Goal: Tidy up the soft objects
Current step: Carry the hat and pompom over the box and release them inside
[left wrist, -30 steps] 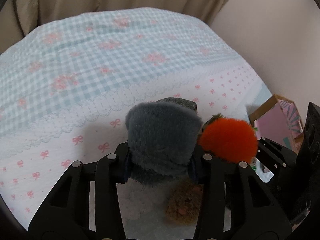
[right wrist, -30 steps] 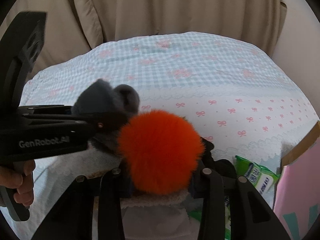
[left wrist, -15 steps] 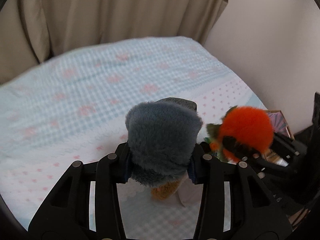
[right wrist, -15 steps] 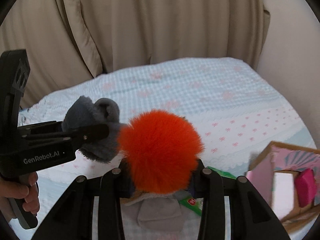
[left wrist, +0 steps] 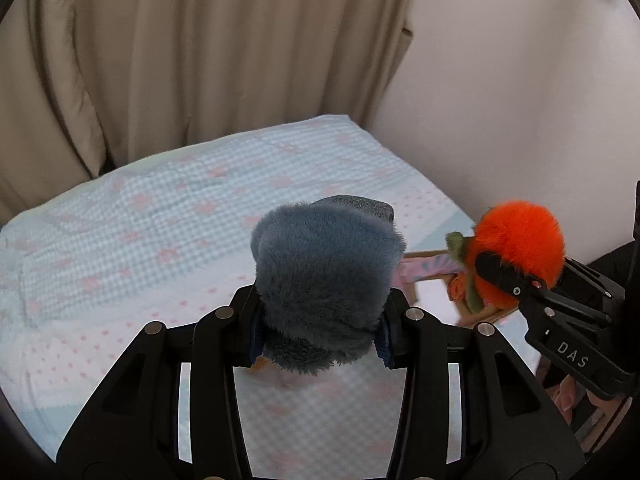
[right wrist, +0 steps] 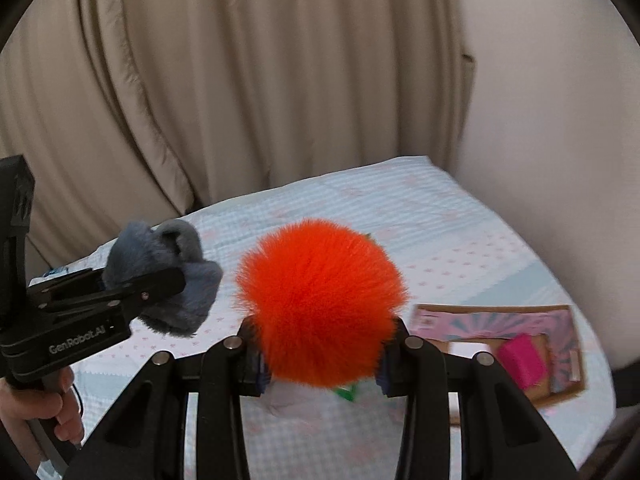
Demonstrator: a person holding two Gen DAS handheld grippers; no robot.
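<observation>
Between the fingers of the left gripper (left wrist: 320, 316) sits a grey-blue plush toy (left wrist: 326, 280), the pads pressed into its lower half while its furry bulk rises above the fingertips. The right gripper (right wrist: 320, 354) clamps an orange fluffy ball (right wrist: 320, 304) the same way, low on its body. Both loads hang over the bed (left wrist: 152, 232), clear of the checked cover. The step in hand looks like a carry, so the grips should stay firm; fur compresses and could slip. Beyond and right of the right fingers lies an open pink cardboard box (right wrist: 500, 340), perhaps the destination, though its contents are blurred. Farther off hangs the beige curtain (right wrist: 240, 80).
</observation>
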